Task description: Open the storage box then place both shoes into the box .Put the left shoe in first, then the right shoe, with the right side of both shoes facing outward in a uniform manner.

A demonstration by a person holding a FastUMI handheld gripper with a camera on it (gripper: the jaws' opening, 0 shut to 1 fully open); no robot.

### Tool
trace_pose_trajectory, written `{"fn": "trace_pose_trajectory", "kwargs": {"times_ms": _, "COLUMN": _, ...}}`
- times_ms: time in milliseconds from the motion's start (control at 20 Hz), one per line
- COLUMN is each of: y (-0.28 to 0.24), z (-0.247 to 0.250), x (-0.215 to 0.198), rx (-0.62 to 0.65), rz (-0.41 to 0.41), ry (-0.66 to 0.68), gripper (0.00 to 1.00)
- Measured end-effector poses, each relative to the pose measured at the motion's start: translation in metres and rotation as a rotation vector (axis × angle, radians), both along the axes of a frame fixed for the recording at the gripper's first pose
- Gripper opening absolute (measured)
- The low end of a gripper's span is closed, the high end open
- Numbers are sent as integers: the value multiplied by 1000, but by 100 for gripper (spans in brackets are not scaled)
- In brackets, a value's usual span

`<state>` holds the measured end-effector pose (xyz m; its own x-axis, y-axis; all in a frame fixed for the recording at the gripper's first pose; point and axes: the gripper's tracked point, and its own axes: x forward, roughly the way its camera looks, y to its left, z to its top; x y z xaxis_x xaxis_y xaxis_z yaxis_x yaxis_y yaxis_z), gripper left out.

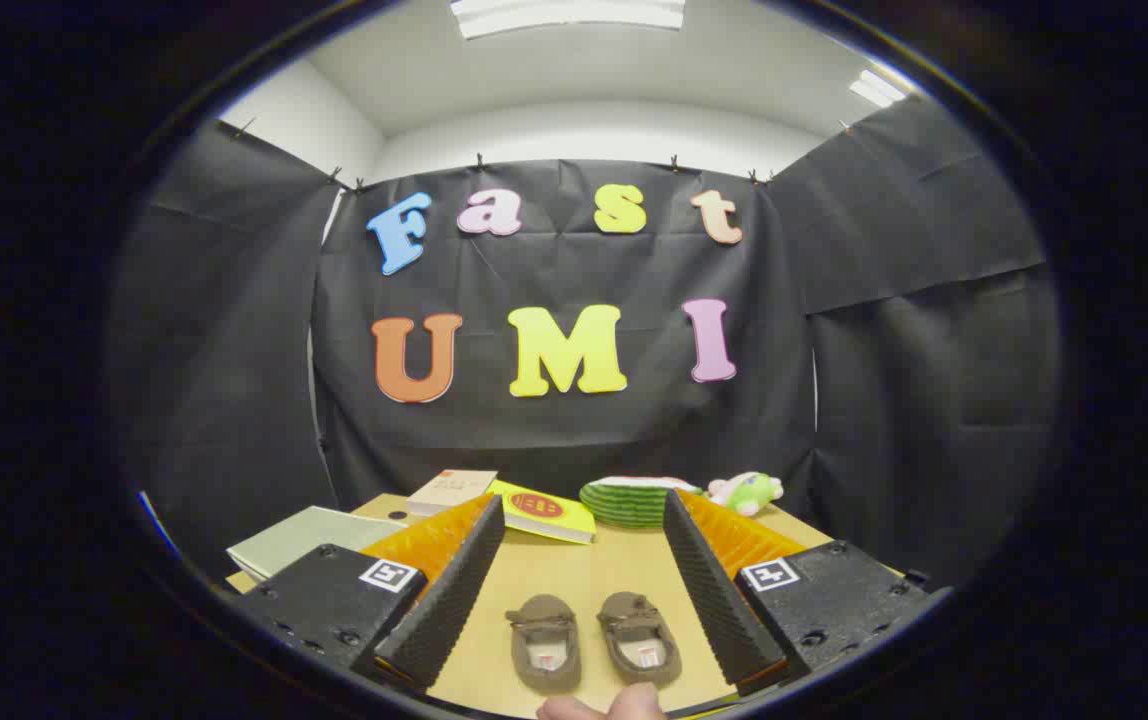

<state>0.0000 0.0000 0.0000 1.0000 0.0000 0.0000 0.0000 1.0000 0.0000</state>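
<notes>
While the gripper [574, 580] hangs with fingers spread wide and empty, both shoes lie side by side on the table [574, 570] between them, left shoe [544, 645], right shoe [639, 640]; no step looks begun; opening the storage box comes first, I judge.

Matt suede-like shoes [589, 638] on smooth wooden table [574, 570].

Gripper camera rides above tongs [584, 590], facing forward over table [584, 570] toward booth wall, moderately near.
</notes>
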Motion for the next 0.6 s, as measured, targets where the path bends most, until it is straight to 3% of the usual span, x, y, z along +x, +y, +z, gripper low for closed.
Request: {"fn": "trace_pose_trajectory", "kwargs": {"times_ms": 600, "y": 7, "z": 0, "x": -2, "rx": 3, "rz": 11, "ry": 8, "gripper": 100}}
